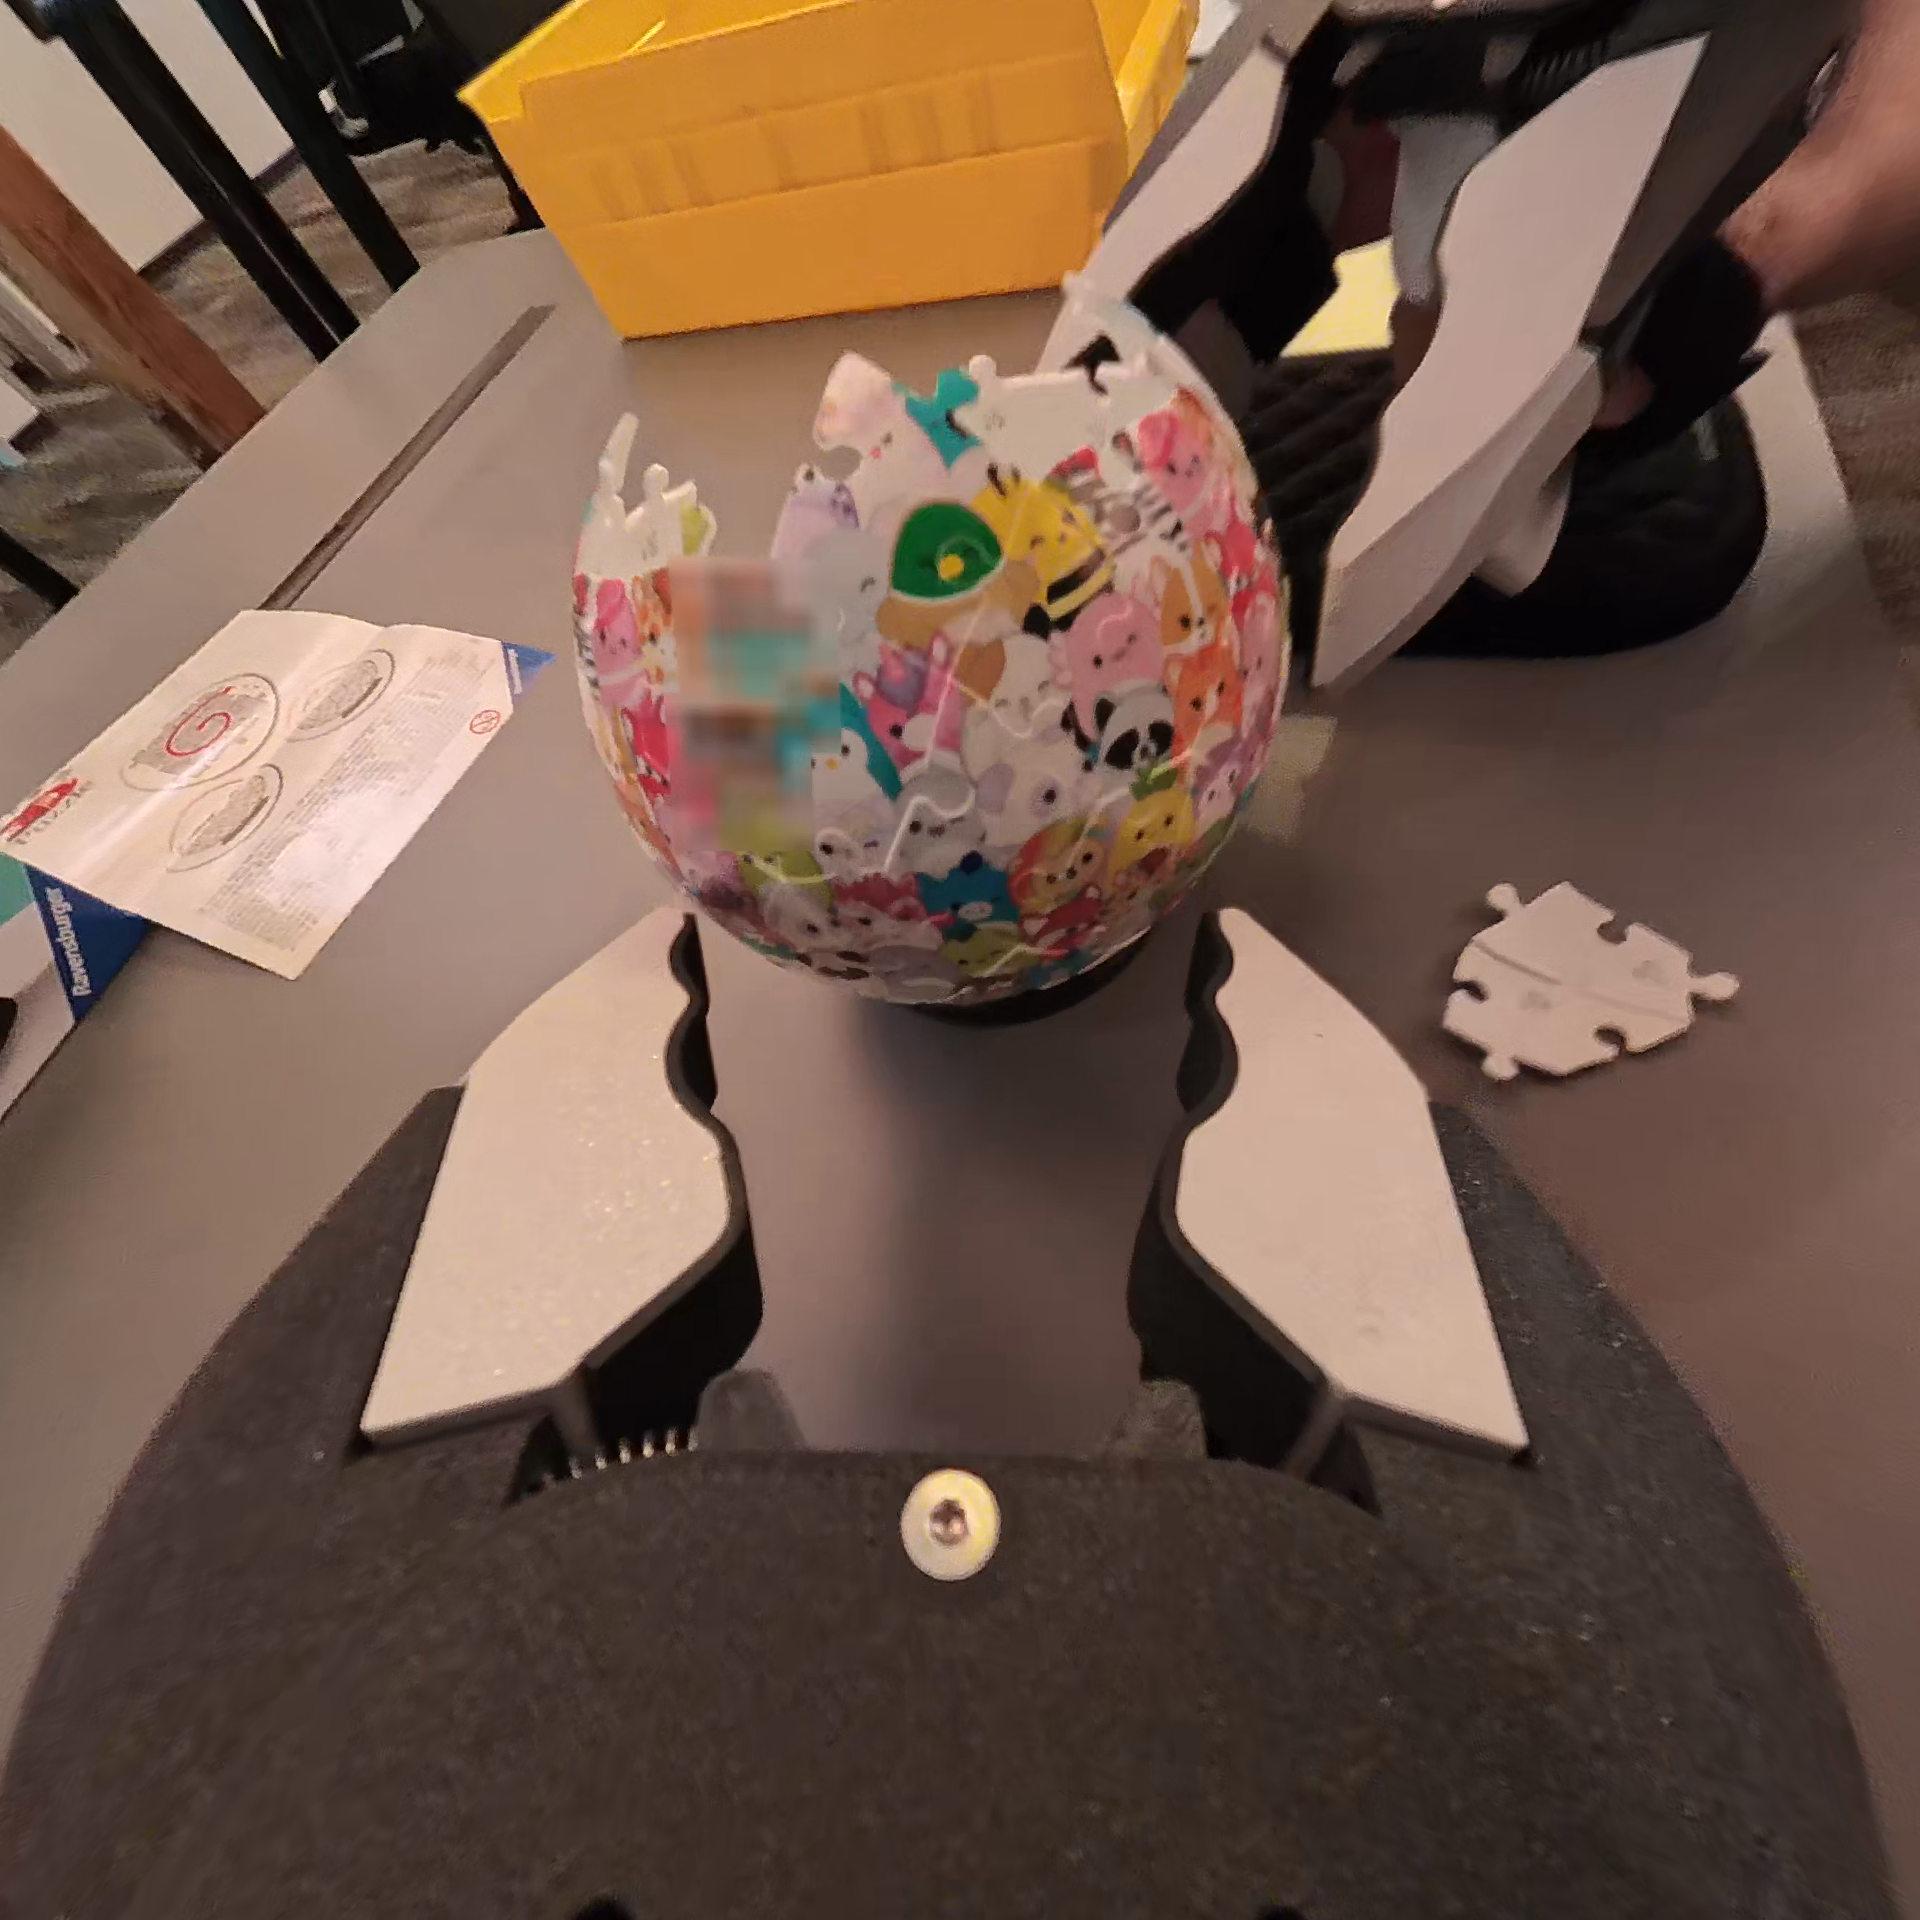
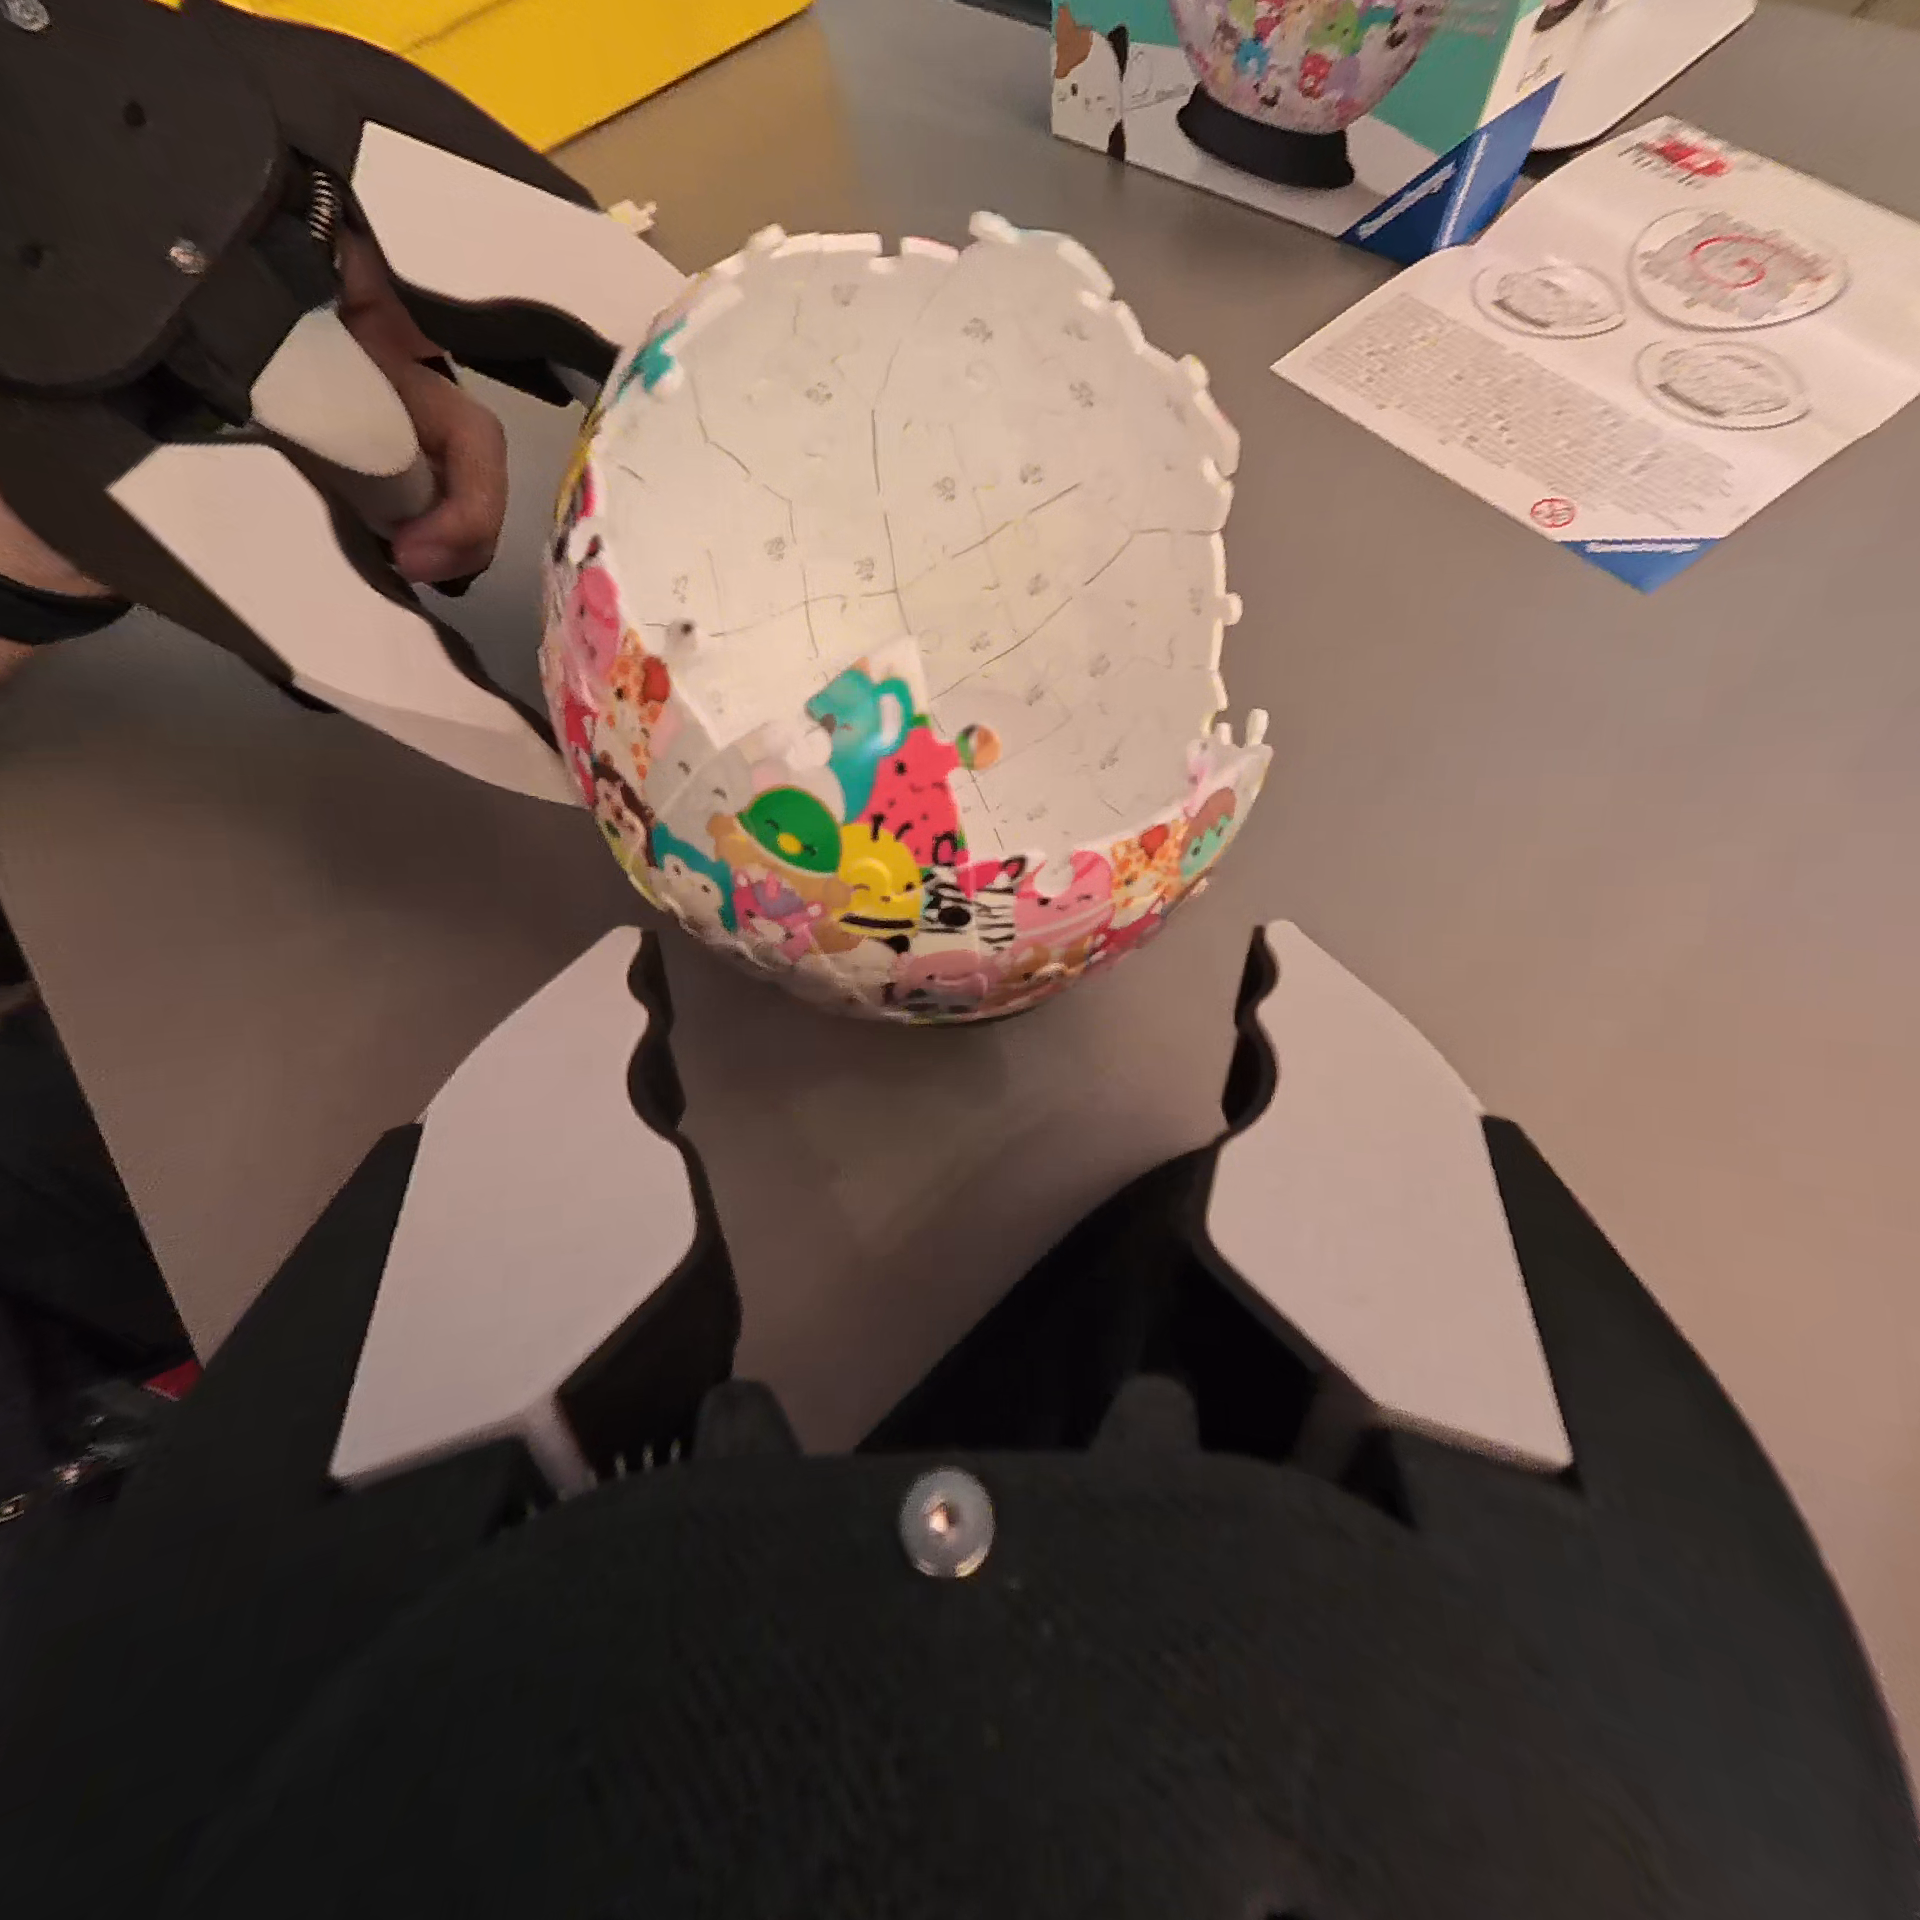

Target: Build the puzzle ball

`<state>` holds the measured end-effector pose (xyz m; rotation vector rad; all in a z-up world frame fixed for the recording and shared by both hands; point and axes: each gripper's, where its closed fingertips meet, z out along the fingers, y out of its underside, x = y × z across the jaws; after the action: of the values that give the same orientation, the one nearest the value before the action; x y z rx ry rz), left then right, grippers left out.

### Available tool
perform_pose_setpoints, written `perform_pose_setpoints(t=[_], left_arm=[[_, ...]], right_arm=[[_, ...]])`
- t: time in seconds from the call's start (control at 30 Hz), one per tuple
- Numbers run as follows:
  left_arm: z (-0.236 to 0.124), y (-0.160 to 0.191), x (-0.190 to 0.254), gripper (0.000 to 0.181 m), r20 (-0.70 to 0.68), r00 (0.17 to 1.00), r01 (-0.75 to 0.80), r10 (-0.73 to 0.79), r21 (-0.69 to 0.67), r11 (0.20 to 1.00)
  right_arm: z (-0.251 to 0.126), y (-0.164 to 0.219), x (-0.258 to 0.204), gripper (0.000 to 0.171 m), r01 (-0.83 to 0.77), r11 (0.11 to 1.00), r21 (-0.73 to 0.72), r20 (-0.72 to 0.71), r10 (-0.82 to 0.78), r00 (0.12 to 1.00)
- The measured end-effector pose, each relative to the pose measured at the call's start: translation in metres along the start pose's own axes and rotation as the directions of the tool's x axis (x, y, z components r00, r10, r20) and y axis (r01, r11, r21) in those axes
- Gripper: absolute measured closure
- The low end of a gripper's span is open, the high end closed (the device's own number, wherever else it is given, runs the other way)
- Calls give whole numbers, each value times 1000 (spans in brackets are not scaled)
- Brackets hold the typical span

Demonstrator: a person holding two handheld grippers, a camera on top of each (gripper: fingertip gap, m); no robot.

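Observation:
The puzzle ball (image 1: 935, 675) stands on a black ring stand (image 1: 997, 997) on the grey table. It is partly built: colourful cartoon animals cover the outside, the top is open with a jagged rim, and the white inside (image 2: 914, 468) shows. My left gripper (image 1: 951, 935) is open and empty, with its fingertips either side of the ball's base; it also shows in the right wrist view (image 2: 618, 525). My right gripper (image 2: 951, 940) is open and empty, just in front of the ball; it also shows in the left wrist view (image 1: 1236, 488) by the upper right rim. A loose cluster of joined white pieces (image 1: 1569, 977) lies to the right.
A yellow bin (image 1: 831, 156) stands behind the ball. A folded instruction sheet (image 1: 270, 779) lies to the left, next to the puzzle box (image 2: 1299, 94). A person's hand (image 1: 1829, 187) holds the right gripper.

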<state>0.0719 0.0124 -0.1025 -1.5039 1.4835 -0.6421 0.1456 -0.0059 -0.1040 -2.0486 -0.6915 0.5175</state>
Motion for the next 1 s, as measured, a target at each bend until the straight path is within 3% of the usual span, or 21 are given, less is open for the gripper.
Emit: perform_pose_setpoints(t=[0.17, 0.37, 0.83, 1.0], left_arm=[[8, 4, -3, 88, -64, 998, -23, 25, 25, 999], [13, 5, -6, 89, -49, 995, -89, 90, 27, 996], [6, -2, -3, 90, -82, 997, -15, 14, -8, 1000], [4, -2, -2, 91, -76, 997, -19, 19, 7, 1000]], right_arm=[[2, 7, -9, 67, 47, 998, -28, -11, -47, 999], [8, 7, -10, 68, 42, 999, -28, -18, -43, 999], [11, 0, -13, 67, -230, 972, -38, 60, 232, 971], [11, 1, -14, 67, -211, 976, -56, 67, 214, 974]])
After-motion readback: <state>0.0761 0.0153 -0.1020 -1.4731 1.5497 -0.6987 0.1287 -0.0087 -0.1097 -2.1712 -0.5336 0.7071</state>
